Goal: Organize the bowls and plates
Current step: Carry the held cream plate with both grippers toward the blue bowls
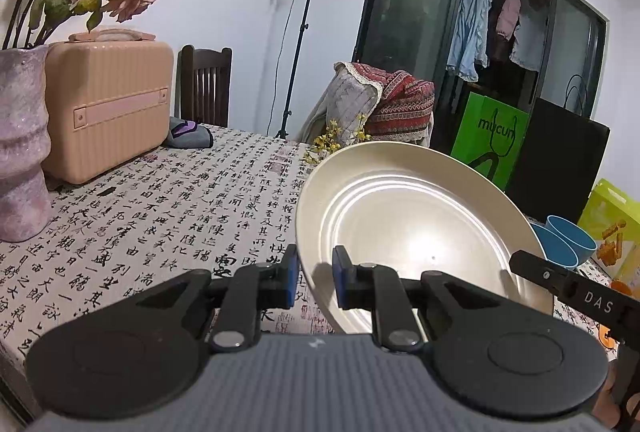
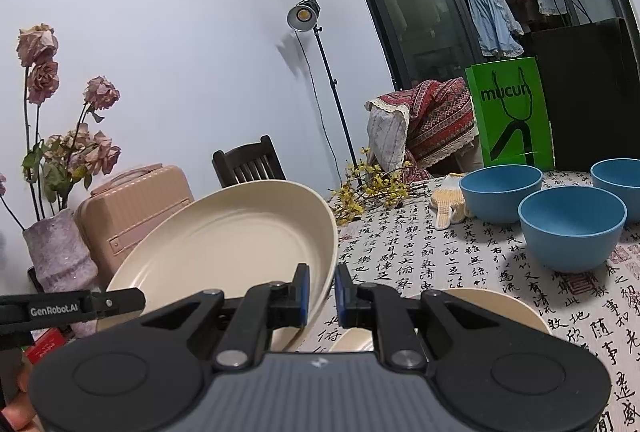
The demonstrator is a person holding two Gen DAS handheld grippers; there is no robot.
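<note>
A large cream plate (image 1: 408, 228) hangs tilted above the table, held from both sides. My left gripper (image 1: 314, 280) is shut on its left rim, blue pads on either side of the edge. The same cream plate (image 2: 224, 244) shows in the right wrist view, where my right gripper (image 2: 322, 292) is shut on its right rim. A finger of the right gripper (image 1: 560, 284) reaches in from the right, and the left gripper (image 2: 100, 302) from the left. Three blue bowls (image 2: 572, 224) stand upright on the table to the right. Another cream plate (image 2: 500, 308) lies flat below the right gripper.
The table (image 1: 168, 216) has a calligraphy-print cloth. A pink case (image 1: 108, 112) and a vase of dried roses (image 1: 20, 144) stand at its left. Yellow flower sprigs (image 2: 372, 192) and a glove (image 2: 446, 206) lie at the far edge, shopping bags (image 2: 512, 116) behind the bowls.
</note>
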